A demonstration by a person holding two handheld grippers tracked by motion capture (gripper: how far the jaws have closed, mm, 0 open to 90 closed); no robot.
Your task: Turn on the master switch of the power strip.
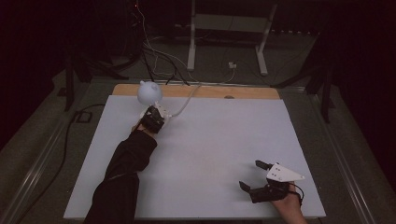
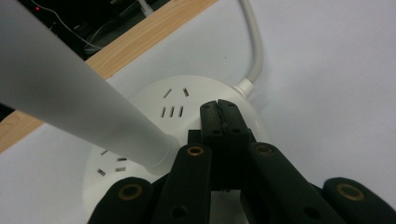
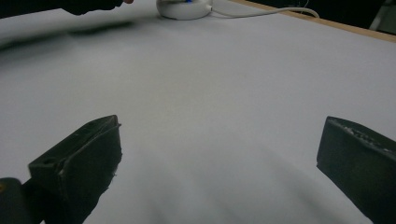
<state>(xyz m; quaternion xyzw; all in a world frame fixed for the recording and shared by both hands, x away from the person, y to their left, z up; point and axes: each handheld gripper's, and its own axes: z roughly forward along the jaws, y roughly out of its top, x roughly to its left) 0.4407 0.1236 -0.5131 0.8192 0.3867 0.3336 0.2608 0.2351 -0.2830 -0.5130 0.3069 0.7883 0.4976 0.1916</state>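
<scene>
The bench point(image 1: 196, 154) is covered by a white sheet, with a strip of bare wood left showing along its far edge. Near that edge, at the far left corner, a round white socket hub point(image 2: 187, 100) is seen, a white stalk with a globe top point(image 1: 149, 92) rising from it and a white cable point(image 1: 187, 100) trailing off beyond the edge. Over the hub the left gripper point(image 2: 218, 108) is held — fingers pressed together, nothing between them. Well apart from the hub, by the near right corner, the right gripper point(image 1: 250, 175) rests with fingers spread wide over open sheet. Dim floor, cables and a frame's white legs point(image 1: 191, 46) lie beyond.
</scene>
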